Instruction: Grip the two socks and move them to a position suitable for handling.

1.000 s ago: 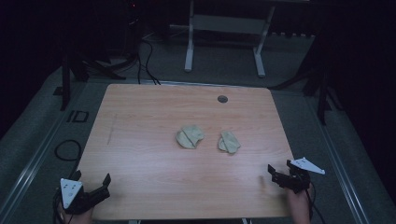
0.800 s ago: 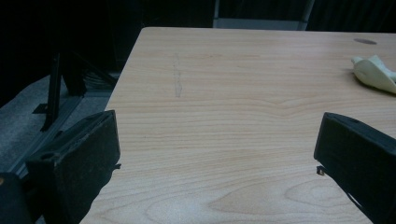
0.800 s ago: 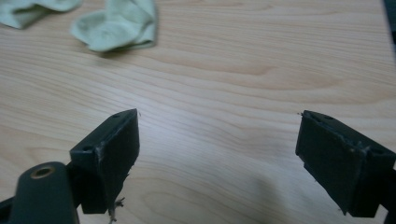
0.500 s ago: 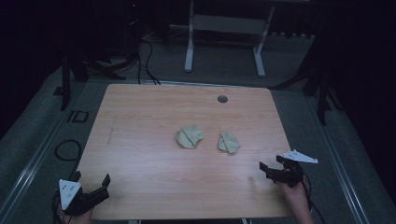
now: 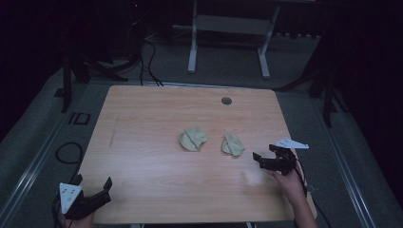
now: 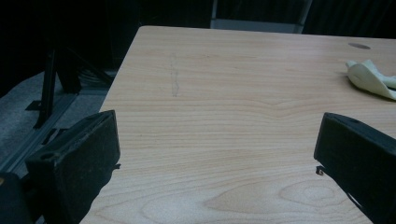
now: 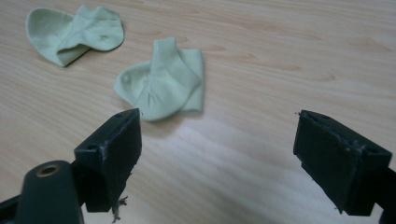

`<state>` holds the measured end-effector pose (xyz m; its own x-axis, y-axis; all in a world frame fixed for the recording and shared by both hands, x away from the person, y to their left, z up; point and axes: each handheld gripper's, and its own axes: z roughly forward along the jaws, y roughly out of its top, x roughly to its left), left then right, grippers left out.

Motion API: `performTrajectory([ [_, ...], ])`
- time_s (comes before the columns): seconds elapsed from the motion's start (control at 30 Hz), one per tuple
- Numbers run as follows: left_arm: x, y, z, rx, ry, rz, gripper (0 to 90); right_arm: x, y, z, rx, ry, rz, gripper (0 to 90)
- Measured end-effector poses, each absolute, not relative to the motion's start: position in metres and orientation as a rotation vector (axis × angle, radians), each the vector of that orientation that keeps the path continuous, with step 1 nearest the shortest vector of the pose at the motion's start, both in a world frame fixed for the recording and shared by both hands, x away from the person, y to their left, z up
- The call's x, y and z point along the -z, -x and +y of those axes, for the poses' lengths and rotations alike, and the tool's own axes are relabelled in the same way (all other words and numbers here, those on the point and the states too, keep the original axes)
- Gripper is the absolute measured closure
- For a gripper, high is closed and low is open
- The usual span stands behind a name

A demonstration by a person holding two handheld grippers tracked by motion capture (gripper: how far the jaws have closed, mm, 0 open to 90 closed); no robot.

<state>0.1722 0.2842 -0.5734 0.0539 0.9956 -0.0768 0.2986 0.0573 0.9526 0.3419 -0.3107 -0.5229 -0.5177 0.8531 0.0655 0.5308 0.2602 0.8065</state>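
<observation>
Dark surroundings close in on a pale wood-grain worktop [image 5: 157, 171], with grey floor, black cables and a white metal frame beyond its far edge. From the high view, two small pale-green folded socks lie near the middle: the left pale-green sock [image 5: 193, 139] and the right pale-green sock [image 5: 233, 144], near each other but apart. A small round grey grommet [image 5: 226, 100] sits toward the far edge, well clear of them. The right hand-held gripper [image 5: 264, 158] hovers just right of the right sock, jaws spread wide and holding nothing. The left hand-held gripper [image 5: 92, 188] waits at the near left corner, also wide open and empty, well away from both socks.

In the left gripper view, its two black jaws stand far apart over bare wood, and the edge of one sock [image 6: 371, 79] shows at far right, with the grommet [image 6: 358, 45] beyond it.

In the right gripper view, the jaws frame open wood, with the right sock [image 7: 161, 84] just ahead and toward the left jaw, and the left sock [image 7: 72, 32] farther off.

The step in hand looks like the approach to the right sock. The next move would call for shifting the right hand-held gripper forward and slightly left, lowering until the jaws straddle a fold, then closing on the fabric. Nothing stands in the way; the thin cloth lying flat may be hard to pinch.
</observation>
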Motion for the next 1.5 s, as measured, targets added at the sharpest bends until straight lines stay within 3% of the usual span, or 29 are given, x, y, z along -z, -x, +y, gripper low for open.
performTrajectory([
  [0.73,0.574,-0.172,0.284,-0.944,-1.410,1.398,0.5,0.537,-0.395,-0.221,-1.012,-1.087,2.348,25.9],
  [1.1,0.574,-0.172,0.284,-0.938,-1.418,1.394,0.5,0.556,-0.410,-0.207,-0.909,-1.090,2.393,33.6],
  [1.3,0.575,-0.172,0.285,-0.925,-1.418,1.402,0.5,0.560,-0.403,-0.201,-0.874,-1.095,2.345,34.1],
  [1.5,0.575,-0.172,0.284,-0.927,-1.417,1.402,0.5,0.561,-0.400,-0.201,-0.887,-1.119,2.307,40.1],
])
